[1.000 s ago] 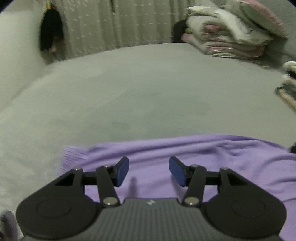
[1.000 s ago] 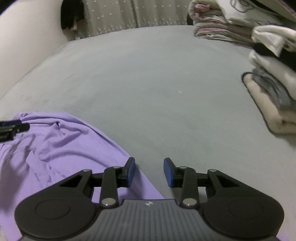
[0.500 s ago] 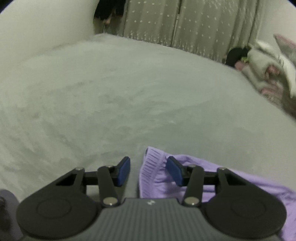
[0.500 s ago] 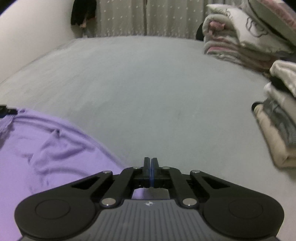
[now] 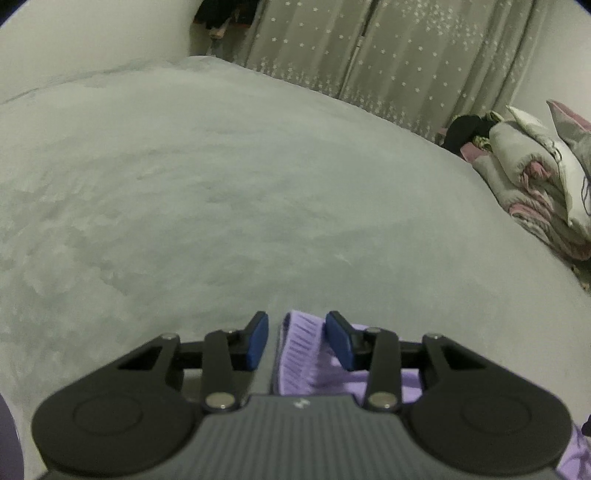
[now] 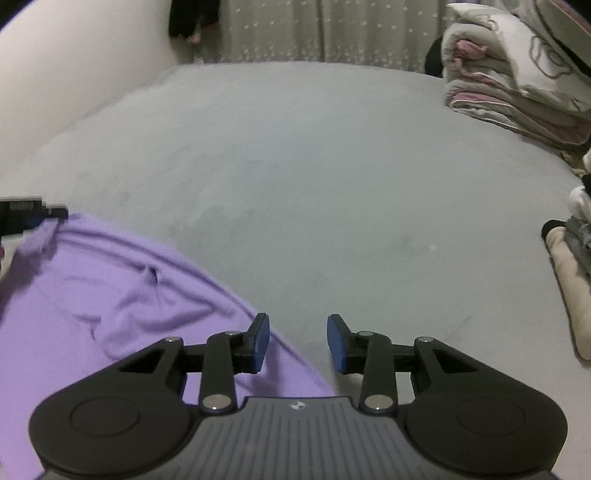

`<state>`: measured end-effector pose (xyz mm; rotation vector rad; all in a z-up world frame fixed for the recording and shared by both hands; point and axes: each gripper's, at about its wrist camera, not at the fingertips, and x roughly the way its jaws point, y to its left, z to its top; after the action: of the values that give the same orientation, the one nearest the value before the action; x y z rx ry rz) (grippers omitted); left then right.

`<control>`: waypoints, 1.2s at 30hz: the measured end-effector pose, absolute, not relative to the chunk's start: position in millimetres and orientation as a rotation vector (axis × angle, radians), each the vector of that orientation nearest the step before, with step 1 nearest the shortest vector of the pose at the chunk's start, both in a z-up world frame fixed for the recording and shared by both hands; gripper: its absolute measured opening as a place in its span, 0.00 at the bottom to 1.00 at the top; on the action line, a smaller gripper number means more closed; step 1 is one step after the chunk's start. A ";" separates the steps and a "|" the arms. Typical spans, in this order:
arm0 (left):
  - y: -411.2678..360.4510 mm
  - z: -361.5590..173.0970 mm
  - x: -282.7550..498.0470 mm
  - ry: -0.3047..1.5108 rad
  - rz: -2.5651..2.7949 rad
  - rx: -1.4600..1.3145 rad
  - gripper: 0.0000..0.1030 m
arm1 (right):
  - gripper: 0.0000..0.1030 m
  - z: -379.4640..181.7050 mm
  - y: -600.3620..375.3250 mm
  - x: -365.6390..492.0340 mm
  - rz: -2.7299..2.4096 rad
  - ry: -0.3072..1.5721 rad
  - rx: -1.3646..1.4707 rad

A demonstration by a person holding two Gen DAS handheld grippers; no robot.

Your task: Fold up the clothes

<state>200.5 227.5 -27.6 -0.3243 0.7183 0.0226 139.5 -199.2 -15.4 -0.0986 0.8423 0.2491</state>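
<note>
Since half a second ago my right gripper (image 6: 297, 341) has reopened beside the purple knit garment (image 6: 110, 314); my left gripper (image 5: 297, 339) gapes around its ribbed cuff (image 5: 301, 343).

Grey bed surface (image 5: 258, 192); star-patterned curtain (image 5: 406, 55) behind; folded bedding (image 6: 517, 92) at right; dark item (image 6: 192, 16) hanging on wall.

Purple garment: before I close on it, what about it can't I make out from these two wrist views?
- Left wrist: most of the purple garment is hidden behind the left gripper; only the ribbed edge shows between the open fingers.
- Right wrist: the garment's near and left parts are cut off by the frame edge and the right gripper.
- Right wrist: the far corner at the left gripper's fingers is blurred; contact can't be judged.
</note>
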 end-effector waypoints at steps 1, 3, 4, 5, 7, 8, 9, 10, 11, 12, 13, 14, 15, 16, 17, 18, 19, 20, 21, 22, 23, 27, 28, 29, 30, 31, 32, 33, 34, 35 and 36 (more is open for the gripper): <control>226.1 -27.8 200.1 0.719 0.021 -0.320 0.29 | 0.24 -19.5 -198.1 140.0 0.247 0.847 -0.107; 222.8 -28.6 198.4 0.718 0.023 -0.303 0.25 | 0.12 -26.8 -197.8 142.4 0.245 0.866 -0.121; 221.0 -29.2 197.2 0.716 0.027 -0.290 0.24 | 0.09 -29.1 -195.9 141.5 0.253 0.868 -0.136; 217.7 -29.0 195.1 0.712 0.028 -0.267 0.22 | 0.05 -31.2 -193.7 140.6 0.261 0.869 -0.151; 211.2 -28.7 191.5 0.699 0.034 -0.226 0.19 | 0.03 -31.3 -187.1 139.3 0.258 0.845 -0.214; 209.6 -28.4 189.9 0.686 0.042 -0.214 0.16 | 0.03 -30.5 -184.5 139.1 0.247 0.829 -0.244; 210.1 -27.4 188.2 0.677 0.050 -0.216 0.14 | 0.03 -28.0 -183.3 140.3 0.225 0.809 -0.255; 209.9 -26.5 187.4 0.669 0.057 -0.223 0.14 | 0.03 -24.5 -184.0 145.6 0.207 0.797 -0.252; 209.7 -25.6 186.6 0.661 0.063 -0.230 0.12 | 0.03 -21.1 -184.7 150.9 0.190 0.784 -0.249; 209.6 -24.7 185.8 0.653 0.069 -0.237 0.11 | 0.03 -17.7 -185.1 156.3 0.173 0.772 -0.247; 209.3 -23.8 185.0 0.645 0.075 -0.244 0.10 | 0.03 -14.2 -182.5 163.0 0.161 0.755 -0.258; 208.2 -23.2 184.6 0.635 0.084 -0.240 0.10 | 0.03 -10.7 -180.0 169.7 0.150 0.738 -0.269; 207.1 -22.7 184.2 0.625 0.092 -0.236 0.09 | 0.03 -8.2 -176.9 176.4 0.139 0.723 -0.283; 205.7 -22.5 183.9 0.616 0.103 -0.232 0.09 | 0.03 -5.7 -173.7 183.0 0.128 0.708 -0.296; 204.5 -22.3 183.6 0.608 0.113 -0.228 0.09 | 0.03 -4.2 -168.4 189.7 0.114 0.692 -0.312; 204.2 -22.0 183.9 0.599 0.125 -0.228 0.09 | 0.03 -3.3 -165.8 195.4 0.100 0.680 -0.326; 203.8 -22.0 184.1 0.594 0.131 -0.228 0.09 | 0.03 -3.0 -163.5 202.0 0.088 0.674 -0.329; 203.4 -22.1 184.3 0.590 0.136 -0.228 0.09 | 0.03 -3.2 -163.4 208.9 0.086 0.681 -0.323; 203.8 -22.8 185.0 0.595 0.136 -0.228 0.09 | 0.03 -3.3 -163.4 215.6 0.085 0.688 -0.315; 204.2 -23.4 185.6 0.600 0.136 -0.229 0.09 | 0.03 -2.1 -164.0 218.9 0.107 0.710 -0.285; 204.6 -24.0 186.3 0.605 0.136 -0.229 0.09 | 0.03 -1.0 -164.6 222.1 0.130 0.731 -0.255; 206.3 -26.6 188.9 0.624 0.136 -0.231 0.10 | 0.11 -4.6 -166.7 219.0 0.243 0.800 -0.137; 206.7 -27.2 189.5 0.629 0.135 -0.231 0.10 | 0.22 -7.3 -166.4 217.1 0.252 0.807 -0.139; 207.1 -27.8 190.1 0.633 0.135 -0.231 0.10 | 0.28 -10.0 -166.1 215.2 0.262 0.814 -0.141; 207.3 -28.2 189.9 0.634 0.135 -0.232 0.10 | 0.28 -12.6 -165.8 213.3 0.272 0.820 -0.144; 207.5 -28.5 189.6 0.634 0.135 -0.233 0.10 | 0.28 -14.8 -165.1 211.3 0.278 0.826 -0.154; 207.6 -28.9 189.3 0.635 0.135 -0.233 0.10 | 0.28 -16.6 -165.4 209.5 0.282 0.832 -0.158; 207.6 -28.8 189.4 0.635 0.136 -0.233 0.10 | 0.28 -18.2 -165.9 207.9 0.286 0.838 -0.162; 207.6 -28.8 189.4 0.636 0.137 -0.232 0.10 | 0.28 -18.4 -168.1 208.0 0.286 0.842 -0.165; 207.7 -29.0 189.7 0.635 0.137 -0.231 0.10 | 0.28 -19.7 -169.8 207.6 0.283 0.846 -0.168; 207.7 -29.1 190.0 0.636 0.137 -0.230 0.10 | 0.28 -20.3 -173.2 205.7 0.278 0.850 -0.170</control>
<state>190.0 207.7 -29.1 -0.2304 0.6357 0.1370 205.7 -173.2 -20.3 -0.1703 0.8499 0.2782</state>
